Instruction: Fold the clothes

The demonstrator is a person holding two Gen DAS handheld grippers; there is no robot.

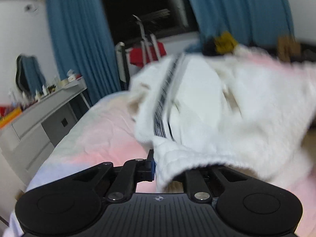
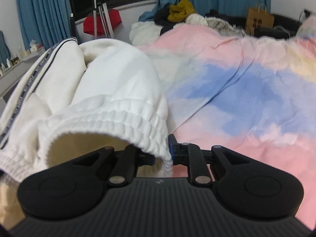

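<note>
Blue curtains (image 2: 39, 13) frame a dark window behind a bed (image 2: 246, 90) spread with a pink, blue and cream cover. Held up over that bed is a pair of white sweatpants (image 2: 110, 83) with a dark striped band down the side seam, caught at the elastic waistband by both grippers.

The right gripper (image 2: 170, 154) has its blue-padded fingers closed on the ribbed waistband edge, and the right wrist view looks straight into the open waist, where the lining shows tan. In this view the cloth bulges up and to the left, clear of the bed, and the striped seam runs down the far left side.

The left gripper (image 1: 158, 167) is harder to read. One blue-padded finger presses against the waistband of the sweatpants (image 1: 217, 106), but the other is buried under the cloth; the fabric drapes from that spot, so the fingers look clamped on it. This view is blurred, and here the striped seam runs up the middle of the garment.

Only the right wrist view shows the far end of the bed: a heap of clothes (image 2: 177, 13) with a mustard piece on top, and a brown paper bag (image 2: 258, 19). Only the left wrist view gives a good look at the grey drawer unit (image 1: 41, 122) with bottles and clutter along its top. Both show a red garment (image 2: 102, 22) hung on a white rack by the window.
</note>
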